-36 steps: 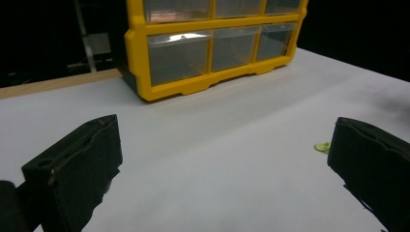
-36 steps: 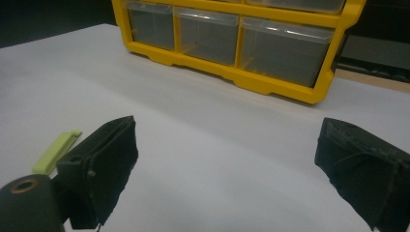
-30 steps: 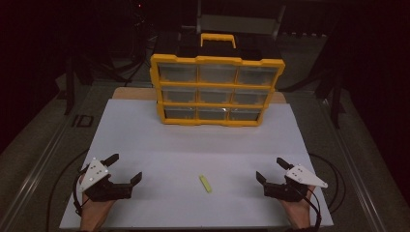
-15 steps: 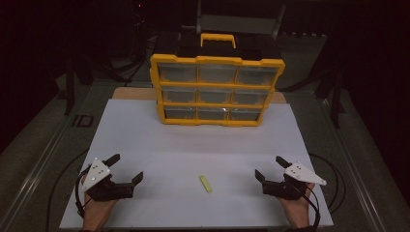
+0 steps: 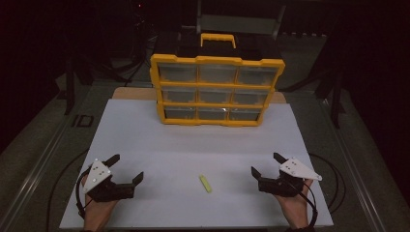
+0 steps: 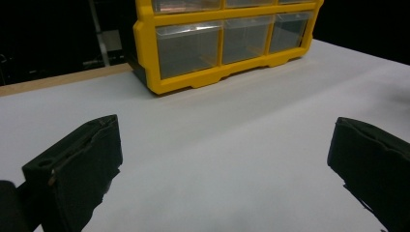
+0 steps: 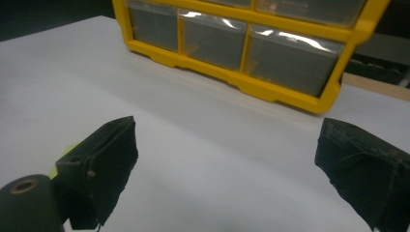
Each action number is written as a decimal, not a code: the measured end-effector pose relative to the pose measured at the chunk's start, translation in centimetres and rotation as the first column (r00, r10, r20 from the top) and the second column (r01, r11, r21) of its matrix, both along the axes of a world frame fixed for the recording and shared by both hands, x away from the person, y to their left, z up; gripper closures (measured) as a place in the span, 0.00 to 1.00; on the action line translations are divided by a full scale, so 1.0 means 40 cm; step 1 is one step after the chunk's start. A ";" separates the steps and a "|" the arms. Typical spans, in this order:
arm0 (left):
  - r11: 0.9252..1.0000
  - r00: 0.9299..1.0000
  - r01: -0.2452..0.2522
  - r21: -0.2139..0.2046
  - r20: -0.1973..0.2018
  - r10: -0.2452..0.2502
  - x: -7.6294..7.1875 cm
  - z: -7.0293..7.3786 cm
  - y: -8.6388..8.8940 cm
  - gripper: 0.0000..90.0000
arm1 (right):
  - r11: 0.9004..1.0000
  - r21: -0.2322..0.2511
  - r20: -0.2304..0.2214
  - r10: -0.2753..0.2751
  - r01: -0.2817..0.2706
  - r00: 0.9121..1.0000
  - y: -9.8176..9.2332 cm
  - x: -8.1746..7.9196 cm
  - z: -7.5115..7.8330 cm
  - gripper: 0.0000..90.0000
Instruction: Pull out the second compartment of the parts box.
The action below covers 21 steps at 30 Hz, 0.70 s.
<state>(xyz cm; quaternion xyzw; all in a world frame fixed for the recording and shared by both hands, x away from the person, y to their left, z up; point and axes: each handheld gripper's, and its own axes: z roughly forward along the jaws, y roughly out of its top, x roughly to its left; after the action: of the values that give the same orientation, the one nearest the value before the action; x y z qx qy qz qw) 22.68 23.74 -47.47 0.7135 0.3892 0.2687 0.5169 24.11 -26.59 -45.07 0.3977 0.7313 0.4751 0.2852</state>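
A yellow drawer cabinet (image 5: 216, 90) with clear drawers stands upright at the far middle of the white board (image 5: 193, 145); its drawers look closed. It also appears in the left gripper view (image 6: 222, 41) and the right gripper view (image 7: 251, 43). A small yellow-green stick (image 5: 205, 183) lies flat near the front middle, and a sliver of it (image 7: 62, 157) peeks out behind my right gripper's left jaw. My left gripper (image 5: 126, 167) rests open at the front left, nothing between its jaws. My right gripper (image 5: 265, 164) rests open at the front right, likewise holding nothing.
The white board lies on a wider grey table (image 5: 48, 145) with a raised rail along its left side. Cables loop beside each hand. A wooden strip (image 6: 58, 79) shows behind the board. Dark stands and a chair frame sit behind the cabinet.
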 end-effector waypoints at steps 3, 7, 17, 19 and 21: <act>1.000 1.000 -0.006 -0.001 0.000 0.006 0.000 0.000 0.001 0.00 | 1.000 -0.016 0.010 0.014 -0.013 1.000 0.018 0.005 0.014 0.09; 1.000 1.000 -0.005 -0.003 0.001 0.005 0.000 -0.001 0.001 0.00 | 0.999 -0.026 0.013 0.028 -0.028 1.000 0.033 0.015 0.022 0.09; 1.000 1.000 -0.003 -0.011 -0.002 0.003 0.001 -0.002 0.002 0.00 | 0.994 -0.076 0.041 0.085 -0.081 0.996 0.107 0.061 0.079 0.09; 1.000 1.000 -0.003 -0.011 -0.002 0.003 0.001 -0.002 0.002 0.00 | 0.993 -0.079 0.044 0.089 -0.085 0.995 0.113 0.066 0.084 0.09; 1.000 1.000 -0.004 -0.008 -0.002 0.004 0.001 -0.002 0.003 0.00 | 0.992 -0.090 0.050 0.096 -0.092 0.994 0.126 0.077 0.096 0.09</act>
<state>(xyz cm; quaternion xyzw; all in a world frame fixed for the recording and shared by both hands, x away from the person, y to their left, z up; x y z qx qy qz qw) 22.72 23.86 -47.56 0.7108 0.3922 0.2677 0.5190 27.21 -21.53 -41.24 0.3370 0.7614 0.4660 0.2993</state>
